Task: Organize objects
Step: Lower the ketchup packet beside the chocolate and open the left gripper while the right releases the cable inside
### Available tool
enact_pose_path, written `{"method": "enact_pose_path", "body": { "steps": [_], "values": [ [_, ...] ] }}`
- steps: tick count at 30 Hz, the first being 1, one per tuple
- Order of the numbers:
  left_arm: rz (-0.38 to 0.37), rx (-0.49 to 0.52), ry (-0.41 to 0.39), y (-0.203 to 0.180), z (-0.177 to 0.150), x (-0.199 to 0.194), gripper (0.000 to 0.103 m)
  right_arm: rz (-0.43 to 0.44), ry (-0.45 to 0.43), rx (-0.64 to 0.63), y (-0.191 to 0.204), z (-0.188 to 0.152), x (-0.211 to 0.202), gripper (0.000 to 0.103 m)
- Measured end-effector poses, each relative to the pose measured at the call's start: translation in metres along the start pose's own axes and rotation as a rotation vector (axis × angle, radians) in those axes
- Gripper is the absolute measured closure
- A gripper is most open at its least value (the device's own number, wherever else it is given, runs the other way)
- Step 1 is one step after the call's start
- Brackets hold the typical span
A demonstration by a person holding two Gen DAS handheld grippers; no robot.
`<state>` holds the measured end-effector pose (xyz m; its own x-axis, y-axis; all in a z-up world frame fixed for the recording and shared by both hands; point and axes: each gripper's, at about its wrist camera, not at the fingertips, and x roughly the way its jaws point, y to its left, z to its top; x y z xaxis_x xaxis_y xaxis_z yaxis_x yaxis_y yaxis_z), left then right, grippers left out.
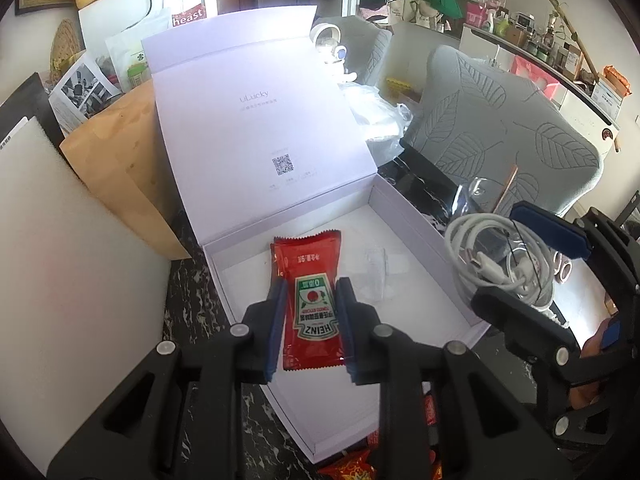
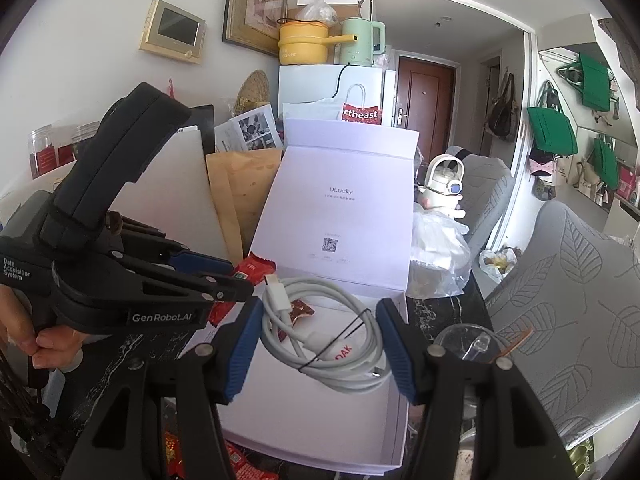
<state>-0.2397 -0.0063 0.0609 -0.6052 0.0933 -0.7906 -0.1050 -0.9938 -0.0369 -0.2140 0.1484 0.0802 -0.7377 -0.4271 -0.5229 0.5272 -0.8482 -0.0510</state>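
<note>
A white box lies open on the dark marble table, its lid standing up behind it. My left gripper is shut on a red Heinz ketchup packet, held above the box's left half. To the right, my right gripper is shut on a coiled white cable at the box's right wall. In the right wrist view the cable sits between the right gripper's blue pads over the box floor. There the left gripper enters from the left with the packet. A clear plastic piece lies inside the box.
A brown paper bag and a white foam sheet lean left of the box. A crumpled clear bag and grey leaf-pattern chairs are to the right. Red snack packets lie by the box's near edge, clear glassware beside its right wall.
</note>
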Motion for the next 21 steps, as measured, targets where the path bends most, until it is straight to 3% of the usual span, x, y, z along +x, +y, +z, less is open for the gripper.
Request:
{"method": "enact_pose_path", "body": {
  "steps": [7,10,21],
  "values": [
    [0.032,-0.003,0.014,0.005,0.017,0.029,0.079,-0.011,0.031,-0.026,-0.011,0.010,0.033,0.044],
    [0.007,-0.013,0.024,0.006,0.022,0.040,0.079,-0.011,0.044,-0.032,-0.016,0.013,0.046,0.044],
    [0.078,-0.033,0.073,0.017,0.032,0.085,0.079,0.004,0.121,-0.040,-0.027,0.016,0.096,0.044]
  ]
}}
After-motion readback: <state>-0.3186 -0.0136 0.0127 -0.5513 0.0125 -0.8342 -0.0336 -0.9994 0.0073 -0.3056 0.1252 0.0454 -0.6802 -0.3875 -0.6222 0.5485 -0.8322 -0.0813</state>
